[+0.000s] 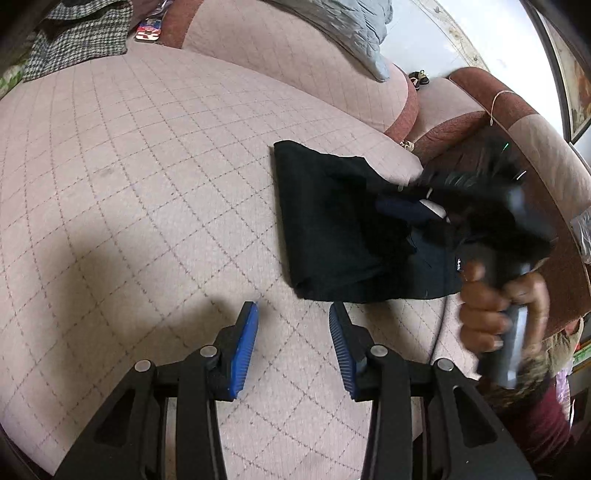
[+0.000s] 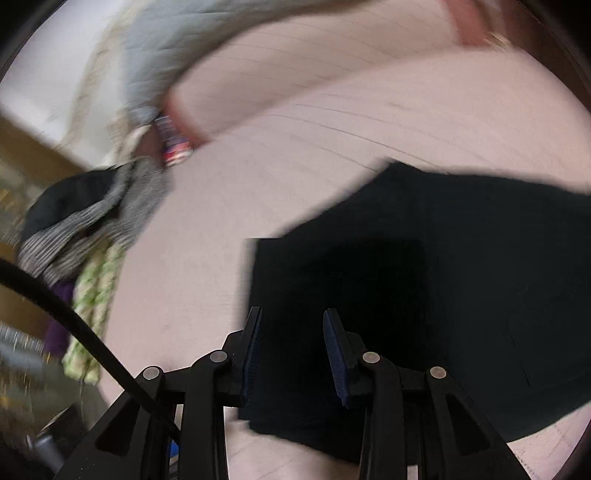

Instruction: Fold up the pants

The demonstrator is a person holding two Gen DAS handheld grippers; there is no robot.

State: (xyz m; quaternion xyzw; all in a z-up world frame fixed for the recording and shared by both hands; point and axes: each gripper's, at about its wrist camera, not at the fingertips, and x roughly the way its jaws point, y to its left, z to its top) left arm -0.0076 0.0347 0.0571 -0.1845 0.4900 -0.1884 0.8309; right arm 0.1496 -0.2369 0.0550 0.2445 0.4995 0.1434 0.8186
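Note:
The black pants lie folded into a compact rectangle on the pink quilted sofa seat, right of centre in the left wrist view. My left gripper hovers open over bare cushion just short of the pants' near edge, with nothing between its blue pads. A hand holds my right gripper, blurred, low over the right part of the pants. In the right wrist view the right gripper hangs over the pants. Its pads stand apart with both ribbed faces bare.
A houndstooth garment lies at the seat's far left, next to a colourful packet. A grey quilted pillow leans on the backrest. The reddish armrest rises to the right. A black cable crosses the right wrist view.

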